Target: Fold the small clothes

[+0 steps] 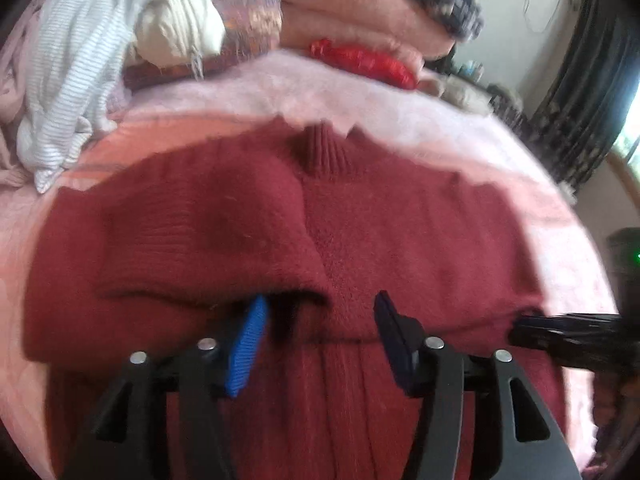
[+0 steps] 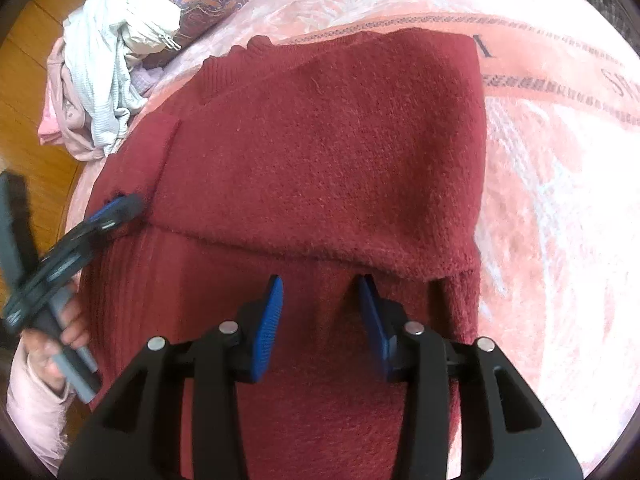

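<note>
A dark red knit sweater point(image 1: 400, 220) lies flat on a pink blanket, with both sides folded in over its body. It fills the right wrist view too point(image 2: 320, 140). My left gripper point(image 1: 320, 308) is open just above the sweater's lower part; its left blue pad sits at the edge of the folded left flap. My right gripper point(image 2: 320, 292) is open, its tips at the lower edge of the folded right flap. It also shows in the left wrist view point(image 1: 520, 326) at the sweater's right edge. The left gripper shows in the right wrist view point(image 2: 120, 208).
The pink blanket point(image 2: 540, 160) covers the bed. A heap of white striped and pink clothes point(image 1: 72, 80) lies at the far left. Folded pink blankets and a red item point(image 1: 360, 60) are stacked at the back. Wooden floor point(image 2: 28, 100) lies beyond the bed's left edge.
</note>
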{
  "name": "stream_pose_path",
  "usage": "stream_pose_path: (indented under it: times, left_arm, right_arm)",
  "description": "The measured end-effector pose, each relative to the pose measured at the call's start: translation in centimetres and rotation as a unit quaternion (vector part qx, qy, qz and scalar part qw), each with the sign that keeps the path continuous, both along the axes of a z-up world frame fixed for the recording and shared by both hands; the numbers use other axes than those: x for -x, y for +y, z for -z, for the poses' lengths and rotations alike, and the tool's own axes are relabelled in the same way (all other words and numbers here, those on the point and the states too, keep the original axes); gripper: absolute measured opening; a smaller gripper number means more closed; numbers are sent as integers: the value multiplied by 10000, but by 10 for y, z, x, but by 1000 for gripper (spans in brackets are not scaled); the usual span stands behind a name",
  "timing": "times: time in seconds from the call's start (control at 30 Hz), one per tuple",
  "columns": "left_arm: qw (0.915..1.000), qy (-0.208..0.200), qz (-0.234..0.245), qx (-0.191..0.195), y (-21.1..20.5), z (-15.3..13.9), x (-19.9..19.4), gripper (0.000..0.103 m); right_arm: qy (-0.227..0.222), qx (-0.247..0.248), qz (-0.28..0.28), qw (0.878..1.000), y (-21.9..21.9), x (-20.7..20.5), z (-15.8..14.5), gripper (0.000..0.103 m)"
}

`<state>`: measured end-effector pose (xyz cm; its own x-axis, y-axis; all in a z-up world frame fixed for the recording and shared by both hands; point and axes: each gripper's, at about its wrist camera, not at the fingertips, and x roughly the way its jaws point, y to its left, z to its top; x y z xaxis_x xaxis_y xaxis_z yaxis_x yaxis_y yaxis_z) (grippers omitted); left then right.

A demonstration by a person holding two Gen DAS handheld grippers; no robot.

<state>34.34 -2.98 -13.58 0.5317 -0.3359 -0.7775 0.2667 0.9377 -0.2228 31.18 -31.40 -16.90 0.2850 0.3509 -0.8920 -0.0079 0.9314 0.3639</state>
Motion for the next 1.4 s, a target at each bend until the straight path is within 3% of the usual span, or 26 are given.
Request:
stream_pose_path:
  times: [0.1,0.23,0.4,0.5,0.6,0.77,0.8,1.07,1.17,1.23,1.4]
  left_arm:
    - [9998,-216,-40,-12,36,-29,12,66]
    - [9962,-138,-680,-521,103,-46,-2,65]
    - [9882,379,-1305,-706,159,-30,-27,64]
    - [9843,605,-1382,-914,173,-13,-37,63]
    - [9845,729,-1401,-767,184,-5,-38,63]
    - [9844,754,-1336,-856,198,4,-31,63]
    - [9844,762,-1351,-829,201,5,-32,63]
    - [9845,793,-1422,-656,218,11,-27,65]
    - [9839,771,-1453,-697,219,11,-26,65]
    - [9834,767,-1477,-726,218,12,-26,65]
    - [9821,676,-1569,-787,212,9,-25,65]
  right_arm:
    - [11,-86,-36,10000,12,-6,-9,41]
    - [-40,-18,-269,9996,53,-17,-26,41]
    - [-7,82,-810,9967,135,-36,-45,41]
    - [-117,412,-1253,9912,192,-48,-57,41]
    - [-30,480,-1533,9870,251,-72,-62,41]
    - [96,517,-1574,9861,294,-100,-52,41]
    - [121,559,-1591,9856,303,-102,-50,45]
    - [241,1201,-1566,9800,329,-121,-19,54]
    - [120,1436,-1536,9776,326,-118,-16,37]
    - [31,1443,-1497,9781,319,-116,-22,19]
    - [-229,582,-1009,9929,262,-110,-55,15]
